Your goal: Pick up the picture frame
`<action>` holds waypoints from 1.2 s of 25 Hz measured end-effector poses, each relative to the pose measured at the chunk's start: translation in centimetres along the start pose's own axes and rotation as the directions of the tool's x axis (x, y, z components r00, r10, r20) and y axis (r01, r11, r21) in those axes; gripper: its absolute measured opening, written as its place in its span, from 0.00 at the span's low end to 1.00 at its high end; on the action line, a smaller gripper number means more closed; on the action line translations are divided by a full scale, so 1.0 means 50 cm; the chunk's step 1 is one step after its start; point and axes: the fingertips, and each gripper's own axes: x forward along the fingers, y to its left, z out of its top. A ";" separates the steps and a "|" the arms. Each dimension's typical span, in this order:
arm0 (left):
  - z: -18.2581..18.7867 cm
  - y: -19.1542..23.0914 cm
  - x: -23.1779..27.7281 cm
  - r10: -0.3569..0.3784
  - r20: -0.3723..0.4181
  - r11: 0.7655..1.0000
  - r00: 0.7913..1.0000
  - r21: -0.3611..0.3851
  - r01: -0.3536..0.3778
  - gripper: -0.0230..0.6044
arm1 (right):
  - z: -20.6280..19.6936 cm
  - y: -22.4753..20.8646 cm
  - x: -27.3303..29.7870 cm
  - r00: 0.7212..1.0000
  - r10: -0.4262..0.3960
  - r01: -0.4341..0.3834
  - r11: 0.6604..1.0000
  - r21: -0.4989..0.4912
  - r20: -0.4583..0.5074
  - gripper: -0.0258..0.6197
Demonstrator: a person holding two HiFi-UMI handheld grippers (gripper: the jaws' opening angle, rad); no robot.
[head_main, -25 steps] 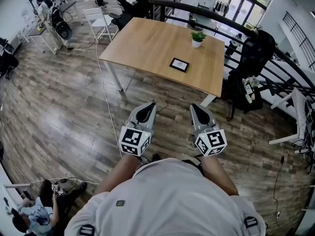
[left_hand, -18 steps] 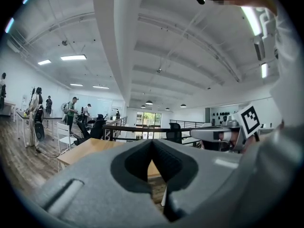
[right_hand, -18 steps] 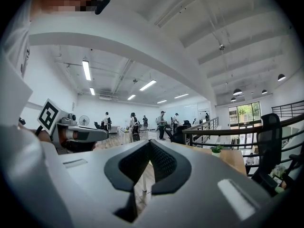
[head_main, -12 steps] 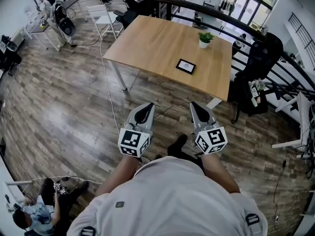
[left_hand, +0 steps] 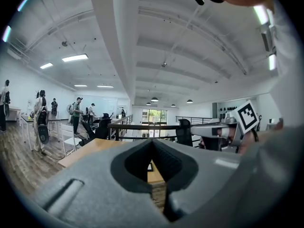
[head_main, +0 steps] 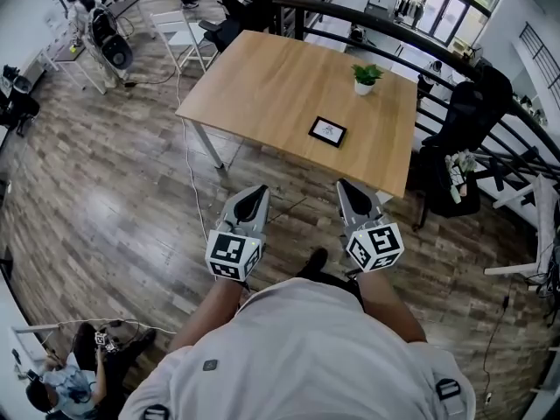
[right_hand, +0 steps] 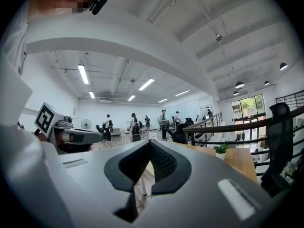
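Wood-plank floor (head_main: 105,199) across whole head view. Pale wooden table (head_main: 262,77) ahead, on white legs. Left gripper (head_main: 255,192) and right gripper (head_main: 348,187) side by side over floor, short of table edge; fingers of each pressed together, nothing pinched (same in both gripper views). Potted plant (head_main: 366,75) near table's far edge. Picture frame (head_main: 327,131) flat on table, toward near right corner, apart from both grippers.

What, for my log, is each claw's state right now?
Left claw: closed, holding nothing.
Right claw: closed, holding nothing.
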 end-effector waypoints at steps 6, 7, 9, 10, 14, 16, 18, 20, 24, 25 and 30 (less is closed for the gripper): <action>0.010 -0.010 0.149 -0.035 -0.014 0.999 0.999 0.005 0.035 0.04 | 0.001 -0.130 0.045 1.000 -0.020 0.020 1.000 0.015 -0.003 0.05; 0.014 -0.012 0.172 -0.040 -0.015 0.999 0.999 0.004 0.041 0.04 | 0.002 -0.149 0.050 1.000 -0.022 0.022 1.000 0.018 -0.004 0.05; 0.022 -0.021 0.218 -0.053 -0.019 0.999 0.998 0.010 0.053 0.04 | 0.004 -0.184 0.055 1.000 -0.025 0.025 0.999 0.029 -0.007 0.05; 0.026 -0.027 0.240 -0.060 -0.022 0.998 0.998 0.016 0.060 0.04 | 0.005 -0.199 0.057 1.000 -0.026 0.026 0.999 0.034 -0.009 0.05; 0.036 -0.048 0.316 -0.084 -0.025 0.996 0.996 0.024 0.084 0.04 | 0.015 -0.248 0.067 1.000 -0.020 0.020 1.000 0.024 -0.007 0.05; 0.039 -0.058 0.348 -0.095 -0.029 0.995 0.995 0.028 0.096 0.04 | 0.017 -0.280 0.073 1.000 -0.028 0.028 0.999 0.027 -0.006 0.05; 0.036 -0.066 0.379 -0.110 -0.041 0.993 0.993 0.032 0.111 0.04 | 0.016 -0.312 0.074 0.999 -0.045 0.045 0.998 0.037 -0.008 0.05; 0.035 -0.070 0.405 -0.125 -0.048 0.992 0.991 0.028 0.127 0.04 | 0.013 -0.337 0.073 0.998 -0.064 0.064 0.997 0.042 -0.009 0.05; 0.037 -0.071 0.446 -0.154 -0.050 0.987 0.987 0.030 0.155 0.04 | 0.004 -0.379 0.082 0.995 -0.099 0.100 0.993 0.057 -0.023 0.05; 0.035 -0.069 0.456 -0.162 -0.053 0.986 0.985 0.029 0.164 0.04 | 0.004 -0.387 0.085 0.994 -0.110 0.111 0.992 0.060 -0.024 0.05; 0.032 -0.047 0.517 -0.224 -0.060 0.974 0.973 0.013 0.225 0.04 | 0.013 -0.422 0.109 0.984 -0.175 0.175 0.983 0.053 -0.019 0.05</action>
